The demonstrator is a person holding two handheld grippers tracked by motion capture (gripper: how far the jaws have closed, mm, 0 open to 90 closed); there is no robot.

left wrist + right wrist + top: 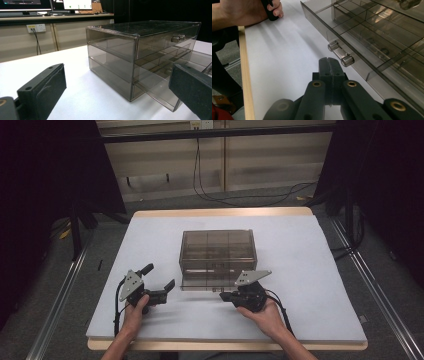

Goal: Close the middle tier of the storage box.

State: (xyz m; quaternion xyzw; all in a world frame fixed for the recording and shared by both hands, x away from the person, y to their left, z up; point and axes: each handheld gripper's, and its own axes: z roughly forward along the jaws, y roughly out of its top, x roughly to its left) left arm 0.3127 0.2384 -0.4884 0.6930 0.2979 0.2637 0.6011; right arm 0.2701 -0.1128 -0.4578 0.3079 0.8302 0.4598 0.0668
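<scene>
Drawer handle (340, 53) just beyond closed right tongs (329, 65)

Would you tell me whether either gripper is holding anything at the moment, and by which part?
Nothing is held. The right gripper is shut on nothing, just short of the bottom drawer's handle; the left gripper is open beside the drawer box.

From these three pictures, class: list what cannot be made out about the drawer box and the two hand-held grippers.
- Drawer box contents: high view, too small behind tinted walls.
- Pulled-out bottom drawer: left gripper view, its front hidden by the jaw.
- Right hand-held gripper: right gripper view, whether it touches the drawer handle is unclear.
</scene>
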